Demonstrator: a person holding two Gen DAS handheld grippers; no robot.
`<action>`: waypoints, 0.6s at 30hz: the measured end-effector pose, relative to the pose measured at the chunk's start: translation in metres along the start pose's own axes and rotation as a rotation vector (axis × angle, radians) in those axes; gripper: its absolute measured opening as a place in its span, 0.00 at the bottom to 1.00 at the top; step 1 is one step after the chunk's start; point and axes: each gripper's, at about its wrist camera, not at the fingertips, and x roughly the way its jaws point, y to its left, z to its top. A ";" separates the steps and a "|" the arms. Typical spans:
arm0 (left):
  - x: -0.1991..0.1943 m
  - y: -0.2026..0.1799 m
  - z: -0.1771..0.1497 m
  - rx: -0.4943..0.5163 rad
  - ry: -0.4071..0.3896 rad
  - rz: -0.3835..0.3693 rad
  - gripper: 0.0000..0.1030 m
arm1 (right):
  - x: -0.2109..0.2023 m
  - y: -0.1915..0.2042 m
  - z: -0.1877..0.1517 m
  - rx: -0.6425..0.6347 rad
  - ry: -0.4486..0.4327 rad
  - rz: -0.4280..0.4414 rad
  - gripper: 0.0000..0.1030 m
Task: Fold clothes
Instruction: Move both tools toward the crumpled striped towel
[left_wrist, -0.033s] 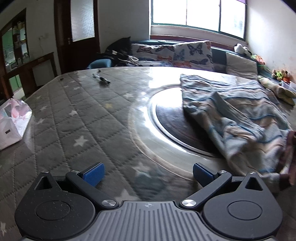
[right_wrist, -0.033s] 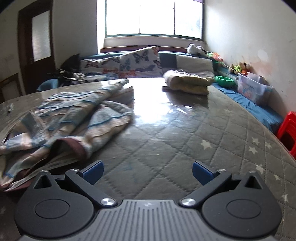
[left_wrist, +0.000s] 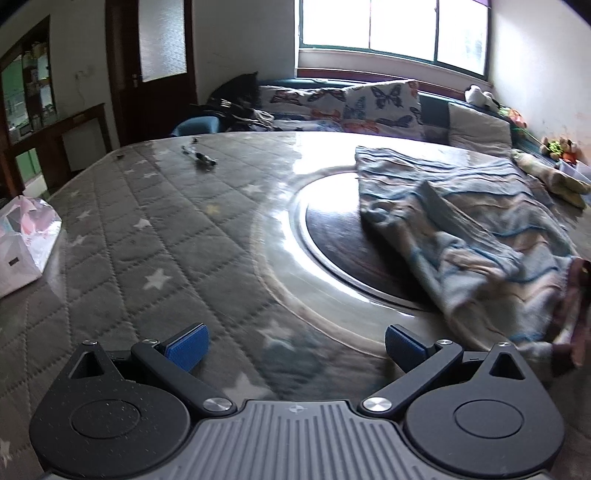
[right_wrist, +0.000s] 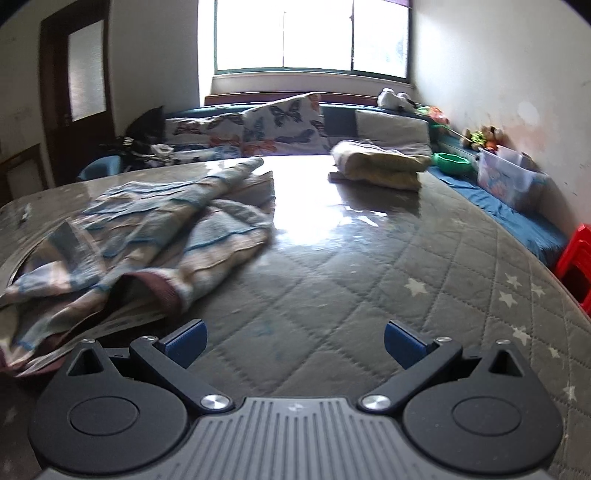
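Covering the table (left_wrist: 155, 236), a star-quilted cloth holds a striped garment (right_wrist: 147, 229); both grippers' jaws gape empty.

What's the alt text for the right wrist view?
A crumpled striped garment lies on a quilted star-patterned table, ahead-left of the open, empty right gripper. A folded yellowish cloth sits at the far edge, below a bright window.

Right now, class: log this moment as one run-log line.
left gripper: open, empty | right gripper: open, empty | striped garment: crumpled, unfolded on table | folded yellow cloth: far edge
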 end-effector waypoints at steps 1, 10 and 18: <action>-0.002 -0.005 -0.001 0.009 -0.003 0.004 1.00 | -0.001 0.000 -0.001 0.001 0.004 -0.005 1.00; -0.016 -0.034 -0.005 0.061 0.008 -0.022 1.00 | -0.016 0.032 -0.006 -0.044 0.064 -0.039 1.00; -0.030 -0.037 -0.006 0.085 0.037 -0.080 1.00 | -0.035 0.053 -0.019 -0.062 0.000 0.090 1.00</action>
